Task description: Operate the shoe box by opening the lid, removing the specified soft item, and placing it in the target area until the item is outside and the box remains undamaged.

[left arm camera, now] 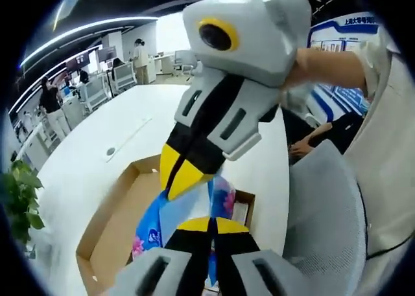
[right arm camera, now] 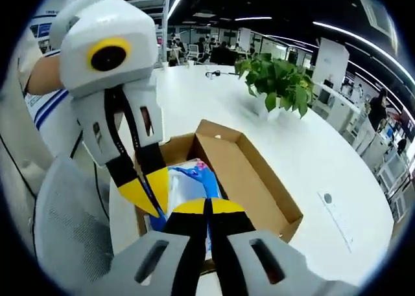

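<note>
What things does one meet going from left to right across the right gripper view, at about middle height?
Grey chair back → left gripper → blue soft pack → open cardboard box → white table.

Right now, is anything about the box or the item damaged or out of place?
Nothing stands out. The cardboard box sits open on the white table with no visible tears, and both tongs, left and right, are closed on the blue soft pack above it.
</note>
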`<state>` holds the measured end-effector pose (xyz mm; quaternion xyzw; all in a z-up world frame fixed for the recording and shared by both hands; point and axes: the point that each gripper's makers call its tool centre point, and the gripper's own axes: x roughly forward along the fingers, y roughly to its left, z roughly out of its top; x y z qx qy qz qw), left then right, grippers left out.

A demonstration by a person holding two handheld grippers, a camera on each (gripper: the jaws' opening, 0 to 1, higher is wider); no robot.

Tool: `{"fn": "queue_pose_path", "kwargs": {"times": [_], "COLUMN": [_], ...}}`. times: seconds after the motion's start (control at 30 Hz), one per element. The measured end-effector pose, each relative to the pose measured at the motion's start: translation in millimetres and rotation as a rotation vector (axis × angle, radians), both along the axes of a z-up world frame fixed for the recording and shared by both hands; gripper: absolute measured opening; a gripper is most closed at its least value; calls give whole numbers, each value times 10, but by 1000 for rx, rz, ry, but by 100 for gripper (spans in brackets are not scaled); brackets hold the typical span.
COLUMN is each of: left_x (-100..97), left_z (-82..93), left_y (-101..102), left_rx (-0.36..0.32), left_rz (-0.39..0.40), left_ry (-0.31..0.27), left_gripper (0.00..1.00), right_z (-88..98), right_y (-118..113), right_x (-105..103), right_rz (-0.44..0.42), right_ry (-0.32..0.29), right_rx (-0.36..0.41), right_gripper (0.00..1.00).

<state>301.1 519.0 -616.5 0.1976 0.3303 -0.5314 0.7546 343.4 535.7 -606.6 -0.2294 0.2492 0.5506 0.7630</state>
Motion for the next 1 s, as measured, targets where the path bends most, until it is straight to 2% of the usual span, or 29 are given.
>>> {"fn": "queue_pose_path", "kwargs": {"times": [0.4, 0.6, 1.0], "left_x": [-99, -90, -66], "left_z": [163, 217, 212], "left_y": [-365, -640, -1172], "left_rx": [-26, -40, -53], "left_rz": [-48, -77, -141], "left_ry": [-1, -1, 5], "left_gripper": [0, 0, 0], "right_z": [149, 179, 163], "right_y": [-420, -658, -1251], "right_x": [-79, -87, -63], "right_rz": [16, 7, -43], "right_ry": [-11, -8, 12], "right_rx": [-23, -28, -48], "right_gripper": [0, 0, 0]}}
